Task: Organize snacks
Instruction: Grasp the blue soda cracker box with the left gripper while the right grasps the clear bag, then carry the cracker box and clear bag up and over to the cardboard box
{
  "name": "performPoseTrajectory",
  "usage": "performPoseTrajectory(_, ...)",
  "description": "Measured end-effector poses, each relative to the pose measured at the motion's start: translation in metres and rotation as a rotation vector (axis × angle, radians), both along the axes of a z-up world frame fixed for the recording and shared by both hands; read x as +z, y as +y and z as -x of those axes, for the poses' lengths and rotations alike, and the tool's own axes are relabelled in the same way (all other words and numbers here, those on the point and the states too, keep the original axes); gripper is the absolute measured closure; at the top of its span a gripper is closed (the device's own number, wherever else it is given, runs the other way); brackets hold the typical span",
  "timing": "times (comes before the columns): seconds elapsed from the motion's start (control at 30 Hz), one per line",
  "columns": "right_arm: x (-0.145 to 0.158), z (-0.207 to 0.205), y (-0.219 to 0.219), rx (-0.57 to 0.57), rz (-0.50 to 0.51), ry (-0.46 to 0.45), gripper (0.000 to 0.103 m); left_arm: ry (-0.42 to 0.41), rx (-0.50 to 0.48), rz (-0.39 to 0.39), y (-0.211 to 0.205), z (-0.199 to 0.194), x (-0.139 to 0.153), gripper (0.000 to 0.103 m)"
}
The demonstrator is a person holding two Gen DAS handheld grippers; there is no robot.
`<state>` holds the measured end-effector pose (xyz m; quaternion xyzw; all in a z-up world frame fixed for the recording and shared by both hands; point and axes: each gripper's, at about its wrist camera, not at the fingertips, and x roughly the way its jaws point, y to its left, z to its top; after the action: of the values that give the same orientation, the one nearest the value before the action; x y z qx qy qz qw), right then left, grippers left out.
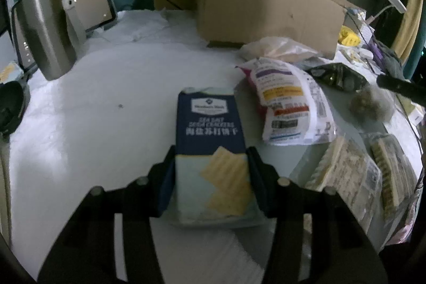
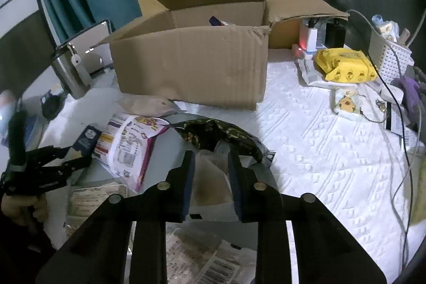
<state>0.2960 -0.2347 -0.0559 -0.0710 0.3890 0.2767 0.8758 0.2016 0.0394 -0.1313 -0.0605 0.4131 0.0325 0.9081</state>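
Black gripper (image 1: 211,164), silver pivot screws

White quilted bed (image 2: 306,140): cardboard box (image 2: 191,65), snack bags (image 2: 130,145).

— What can't you make out from where you sit?

— I see only a corner of something dark blue over the front wall of the cardboard box (image 2: 191,63); the rest of its inside is hidden from me. On the cracker packet (image 1: 211,151) the small print under the logo is too blurred for me to read.

— And lower down?

— My right gripper (image 2: 211,175) covers most of a clear bag (image 2: 213,177), so I can't tell its contents. The trays (image 1: 354,177) run off my picture's edge.
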Motion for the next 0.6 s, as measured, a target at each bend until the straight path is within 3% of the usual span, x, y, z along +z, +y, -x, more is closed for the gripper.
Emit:
performPoseTrajectory(0.1, -0.009, -0.005, -0.002, -0.028, 0.034, 0.031, 0.073, -0.023, 0.008, -0.004, 0.003, 0.004, 0.005, 0.051)
performPoseTrajectory(0.2, -0.022, -0.008, -0.006, -0.055, 0.035, 0.087, 0.031, -0.039, 0.012, 0.002, 0.005, 0.004, 0.010, 0.051)
performPoseTrajectory(0.23, -0.026, -0.009, -0.007, -0.065, 0.032, 0.105, 0.030, -0.046, 0.012, 0.003, 0.006, 0.004, 0.012, 0.051)
performPoseTrajectory(0.47, -0.043, -0.009, 0.005, -0.050, 0.057, 0.172, 0.028, -0.089, -0.001, 0.022, 0.010, 0.001, 0.025, 0.051)
performPoseTrajectory(0.5, -0.045, -0.009, 0.008, -0.037, 0.066, 0.175, 0.030, -0.097, -0.003, 0.024, 0.011, 0.000, 0.028, 0.051)
performPoseTrajectory(0.53, -0.045, -0.008, 0.011, -0.025, 0.067, 0.173, 0.042, -0.104, -0.005, 0.027, 0.011, 0.000, 0.030, 0.051)
performPoseTrajectory(0.6, -0.044, -0.007, 0.015, -0.015, 0.070, 0.164, 0.053, -0.117, -0.010, 0.028, 0.011, -0.001, 0.034, 0.051)
